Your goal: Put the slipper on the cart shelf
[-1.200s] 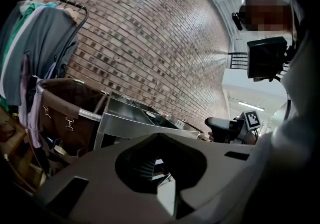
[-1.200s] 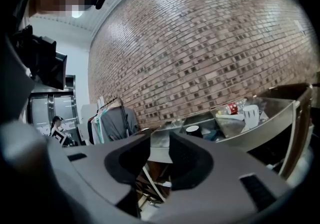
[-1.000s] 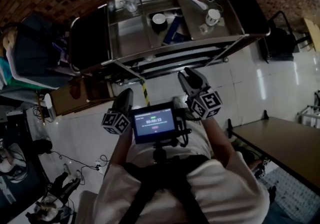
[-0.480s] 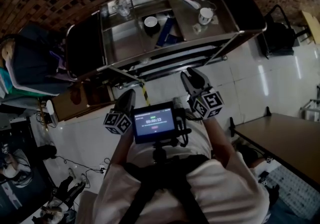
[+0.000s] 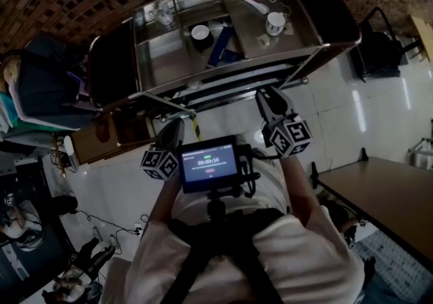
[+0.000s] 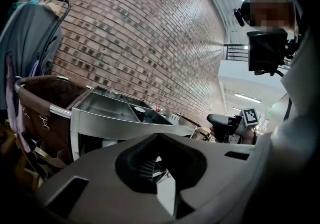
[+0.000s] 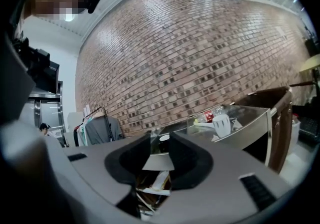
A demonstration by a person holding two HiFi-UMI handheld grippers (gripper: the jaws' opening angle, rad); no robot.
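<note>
**Closed in on the cart with nothing in either grip**

Moved the right gripper (image 5: pixel 266 96) forward and outward over the last second, to just short of the front rim of the cart (image 5: pixel 203 83). Left the left gripper (image 5: pixel 174 128) low and near the body, barely shifted. Drew a little nearer the cart too, judging by the top tray's shift in the head view.

Kept both pairs of jaws drawn together, with nothing pinched. Saw only the cart's steel edge and the brick wall past the left pair. Saw only a bowl (image 5: pixel 199 32) and the lower shelving (image 5: pixel 226 89) past the right pair.

Carried no slipper, then. Spotted a long blue thing (image 5: pixel 220 45) lying in the top tray between the bowl and a white mug (image 5: pixel 274 23), well apart from both grippers. Possibly the slipper, though too dark and small in the head view to say. If so, already resting on the cart's top level, with at most a move to a lower shelf left. If not, nowhere in view and still to be found.

Read best as an approach, not a placement: no reach started into the tray, no grip opened.
</note>
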